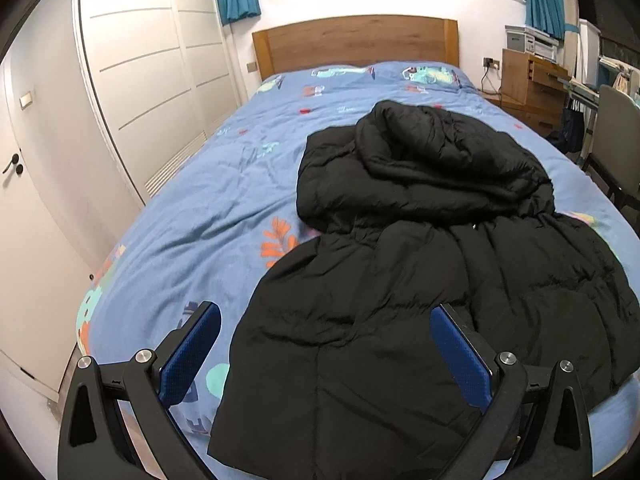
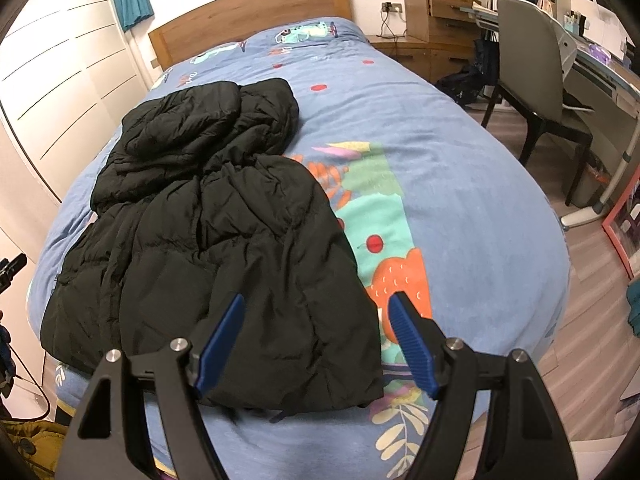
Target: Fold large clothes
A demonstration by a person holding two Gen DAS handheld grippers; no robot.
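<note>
While the bed [image 1: 168, 208] with its blue patterned cover fills both views from headboard to foot, the black puffer jacket [image 1: 420, 272] lies on it towards the foot end, its long axis running up the bed — hood bunched at the far end, hem nearest the person. The jacket looks partly doubled over itself already, though how its sleeves lie cannot be told. Both grippers hang above the hem end, pointing steeply down at it. The left gripper [image 1: 326, 350] has its fingers spread wide with nothing between the pads; below them is the jacket's near left corner, the left finger [image 1: 192, 354] over bare cover. The right gripper [image 2: 318, 342] is likewise well open and empty, straddling the jacket's right edge near the hem, its right finger [image 2: 412, 346] above the cover's orange print. Neither is clearly the nearer — a paired grasp of the two hem corners seems likely.
</note>
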